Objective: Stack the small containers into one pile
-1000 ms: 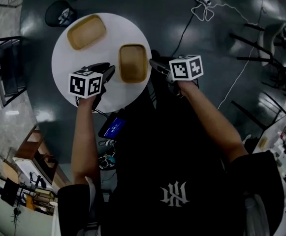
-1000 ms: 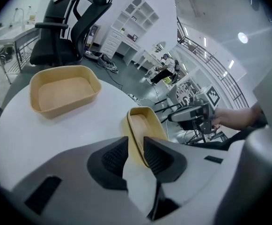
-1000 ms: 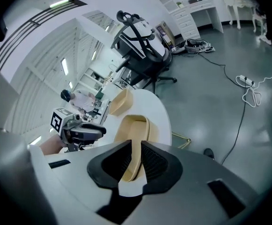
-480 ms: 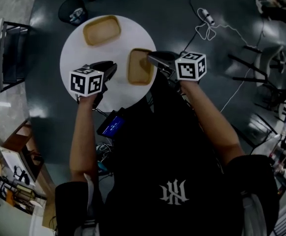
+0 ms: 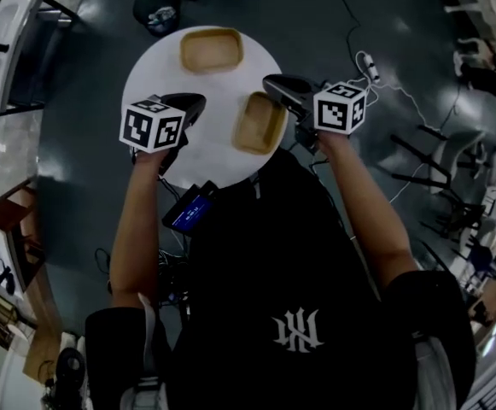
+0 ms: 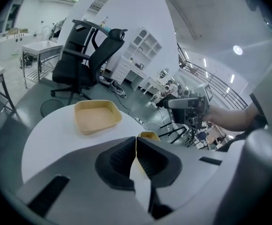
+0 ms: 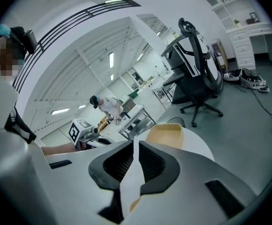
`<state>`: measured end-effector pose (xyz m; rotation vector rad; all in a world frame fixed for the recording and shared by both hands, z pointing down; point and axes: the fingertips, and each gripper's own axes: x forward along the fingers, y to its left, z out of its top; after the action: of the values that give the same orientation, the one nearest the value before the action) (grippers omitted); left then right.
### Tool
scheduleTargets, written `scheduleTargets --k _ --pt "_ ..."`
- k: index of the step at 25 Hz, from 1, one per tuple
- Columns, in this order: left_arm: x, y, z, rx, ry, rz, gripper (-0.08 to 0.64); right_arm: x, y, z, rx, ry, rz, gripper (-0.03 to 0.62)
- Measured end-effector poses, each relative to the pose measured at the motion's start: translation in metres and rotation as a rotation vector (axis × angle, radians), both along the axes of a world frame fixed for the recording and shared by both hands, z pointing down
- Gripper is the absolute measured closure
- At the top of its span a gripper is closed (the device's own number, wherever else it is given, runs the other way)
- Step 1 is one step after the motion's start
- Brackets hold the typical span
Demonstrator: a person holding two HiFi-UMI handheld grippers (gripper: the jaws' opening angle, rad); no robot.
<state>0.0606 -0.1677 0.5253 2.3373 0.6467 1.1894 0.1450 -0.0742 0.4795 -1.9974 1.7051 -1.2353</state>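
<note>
step: grasp not yet made (my reading); near shallow tan plastic container (image 5: 260, 122) lies at round white table's (image 5: 222, 92) edge, far tan container (image 5: 212, 49) well apart.
right gripper (image 7: 135, 146): jaws just closed, nearly together, nothing between.
left gripper (image 6: 136, 144): pressed together, empty.
next: reopen right, pinch near rim.

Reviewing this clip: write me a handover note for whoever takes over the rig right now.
The left hand-held gripper is shut and empty, above the near-left part of the round table.
The right hand-held gripper has just been closing its jaws. They now pinch the rim of the near container, which looks lifted at the table's near-right edge.
The far container sits empty on the table's far side.
Done: near container gripped.
Left: carry it across, set it into the far container, release.
</note>
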Motion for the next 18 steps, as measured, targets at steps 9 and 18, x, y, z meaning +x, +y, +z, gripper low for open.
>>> scheduleTargets --k 9,18 --pt "0.007 -0.037 -0.011 -0.006 0.036 -0.132 0.557 0.031 -0.034 0.000 -0.041 0.005 -0.053 0.449" --pt "0.018 -0.067 -0.002 0.031 0.028 -0.269 0.550 0.062 -0.050 0.027 -0.056 -0.038 -0.110 0.449"
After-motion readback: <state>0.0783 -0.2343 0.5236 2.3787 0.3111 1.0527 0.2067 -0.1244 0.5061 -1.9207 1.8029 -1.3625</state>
